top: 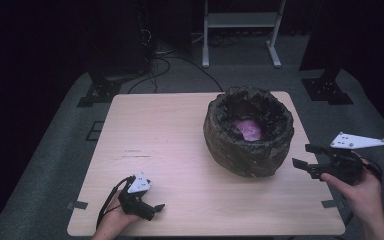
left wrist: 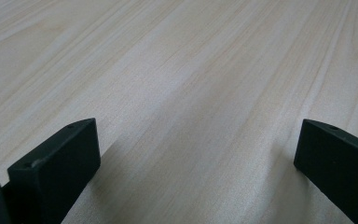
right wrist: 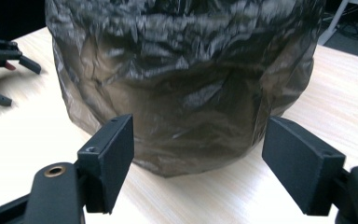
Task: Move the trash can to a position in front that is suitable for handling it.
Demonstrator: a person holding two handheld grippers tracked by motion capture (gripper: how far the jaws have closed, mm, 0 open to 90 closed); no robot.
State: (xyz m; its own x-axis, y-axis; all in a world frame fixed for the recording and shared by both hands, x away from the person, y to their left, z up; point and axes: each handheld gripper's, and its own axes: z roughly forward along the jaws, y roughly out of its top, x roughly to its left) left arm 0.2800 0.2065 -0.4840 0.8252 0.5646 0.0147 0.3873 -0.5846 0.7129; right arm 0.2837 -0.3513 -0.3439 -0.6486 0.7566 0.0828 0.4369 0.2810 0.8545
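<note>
Black crinkled bag-lined bin (top: 248,131) at two o'clock on wooden table (top: 170,130), pink scrap (top: 249,129) inside; right gripper (top: 307,157) at four, left gripper (top: 152,209) at seven, both spread empty, seemingly approaching; next, likely pinching the liner's rim.

Black grippers (top: 307,161), grey three-cornered plates (top: 357,141)

the left gripper (left wrist: 196,154) looks down at a light wooden table (left wrist: 182,70). its 2 black jaws come up from the bottom, 1 at the left and 1 at the right, with a wide gap between them. nothing sits in that gap, just bare wood. thin lines in the wood run slanting across the top. each jaw throws a soft shadow on the table.
</note>
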